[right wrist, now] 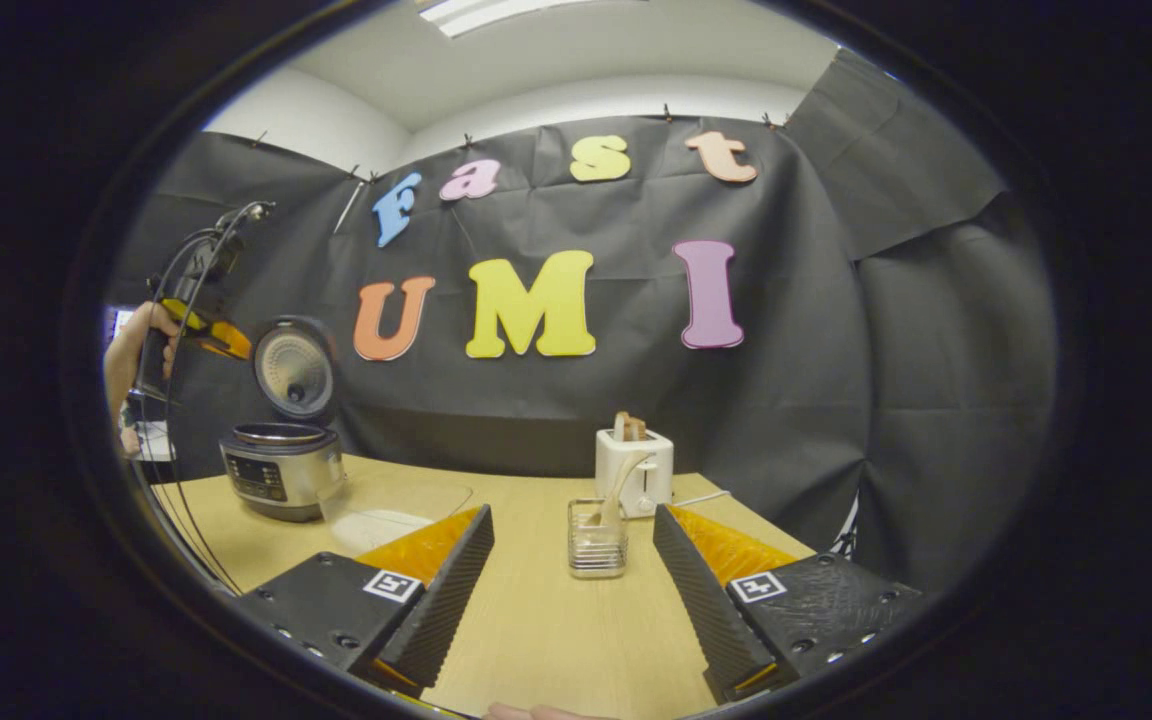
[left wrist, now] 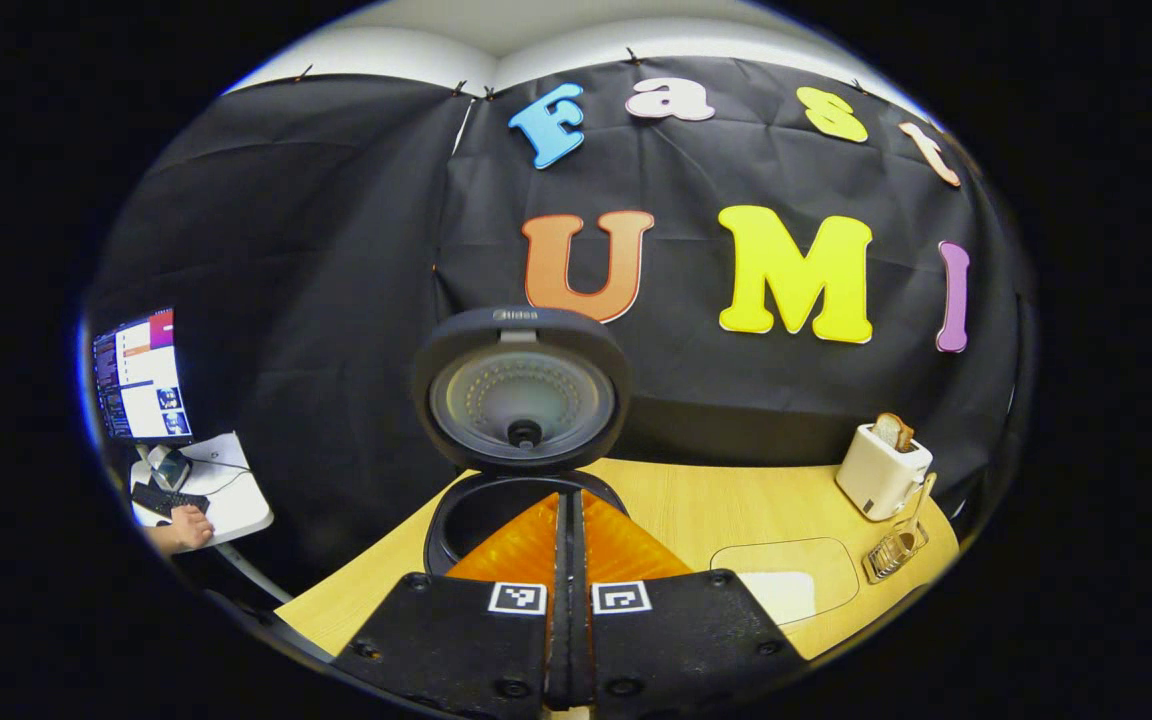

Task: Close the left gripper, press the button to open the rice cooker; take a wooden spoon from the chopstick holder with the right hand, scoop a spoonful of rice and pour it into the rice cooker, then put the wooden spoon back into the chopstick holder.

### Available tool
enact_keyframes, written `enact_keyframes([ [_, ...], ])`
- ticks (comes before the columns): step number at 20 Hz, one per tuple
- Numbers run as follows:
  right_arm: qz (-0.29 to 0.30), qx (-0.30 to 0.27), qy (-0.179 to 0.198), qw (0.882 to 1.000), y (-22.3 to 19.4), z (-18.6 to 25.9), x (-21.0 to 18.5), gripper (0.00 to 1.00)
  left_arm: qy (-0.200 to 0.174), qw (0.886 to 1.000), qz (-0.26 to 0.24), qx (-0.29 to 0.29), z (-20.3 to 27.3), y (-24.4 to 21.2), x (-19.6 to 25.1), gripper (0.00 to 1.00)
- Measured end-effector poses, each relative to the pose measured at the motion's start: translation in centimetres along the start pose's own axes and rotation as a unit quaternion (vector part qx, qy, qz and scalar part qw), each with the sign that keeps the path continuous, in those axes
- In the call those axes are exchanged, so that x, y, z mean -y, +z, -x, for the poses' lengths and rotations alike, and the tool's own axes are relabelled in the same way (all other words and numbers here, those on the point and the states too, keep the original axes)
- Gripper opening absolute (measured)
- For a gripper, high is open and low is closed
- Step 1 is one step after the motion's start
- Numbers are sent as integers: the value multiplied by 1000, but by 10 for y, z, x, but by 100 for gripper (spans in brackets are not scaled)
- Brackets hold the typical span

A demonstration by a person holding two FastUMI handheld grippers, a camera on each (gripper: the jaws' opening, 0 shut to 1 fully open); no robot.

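- We see the rice cooker (right wrist: 282, 470) standing at the far left of the wooden table (right wrist: 536, 620) in the right gripper view, its lid (right wrist: 294, 368) swung up and standing upright behind the open pot.
- In the left gripper view the same lid (left wrist: 521, 390) faces us with its round inner plate and centre knob, and the dark rim of the pot (left wrist: 456, 510) lies just below it.
- Our left gripper (left wrist: 567, 545) sits right over the near edge of that pot, its fingers pressed together with nothing between them.
- From the right gripper view we also see that left gripper (right wrist: 216, 338) farther off, held in a hand (right wrist: 131, 345) up beside the raised lid, with cables rising from it.
- The chopstick holder (right wrist: 597, 538) is a clear wire-framed container in the middle of the table, and the wooden spoon (right wrist: 616, 490) leans in it, handle tilted up to the right.
- Our right gripper (right wrist: 571, 560) hangs above the table with its fingers spread wide; the holder shows between them, farther off, and they touch nothing.
- A flat clear container of white rice (right wrist: 386, 520) lies between the cooker and the holder.
- A white toaster (right wrist: 634, 468) with bread in its slot stands just behind the holder.
- Off the table's left side, in the left gripper view, we see a lit monitor (left wrist: 139, 375), a keyboard (left wrist: 168, 498) and a person's hand (left wrist: 184, 528) on a small white desk.
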State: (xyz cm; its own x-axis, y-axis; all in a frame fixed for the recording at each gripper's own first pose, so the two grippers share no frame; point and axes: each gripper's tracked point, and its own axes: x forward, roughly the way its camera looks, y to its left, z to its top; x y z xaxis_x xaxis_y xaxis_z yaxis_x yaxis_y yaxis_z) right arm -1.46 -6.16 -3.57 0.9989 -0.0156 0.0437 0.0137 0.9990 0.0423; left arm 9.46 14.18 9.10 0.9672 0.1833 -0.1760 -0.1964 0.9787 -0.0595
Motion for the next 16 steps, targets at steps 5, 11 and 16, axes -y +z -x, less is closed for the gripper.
enact_keyframes([
  [5, 2, -13, -5, 1000, -7, -7, 5, 96, -48, 999, 8, 25, 20, -3, 28, 10],
  [11, 3, -31, -13, 999, -17, -28, 13, 96, -78, 995, -27, 52, 37, -20, 60, 49],
  [16, 1, -48, -13, 999, -23, -59, 24, 96, -99, 993, -39, 53, 44, -42, 80, 85],
])
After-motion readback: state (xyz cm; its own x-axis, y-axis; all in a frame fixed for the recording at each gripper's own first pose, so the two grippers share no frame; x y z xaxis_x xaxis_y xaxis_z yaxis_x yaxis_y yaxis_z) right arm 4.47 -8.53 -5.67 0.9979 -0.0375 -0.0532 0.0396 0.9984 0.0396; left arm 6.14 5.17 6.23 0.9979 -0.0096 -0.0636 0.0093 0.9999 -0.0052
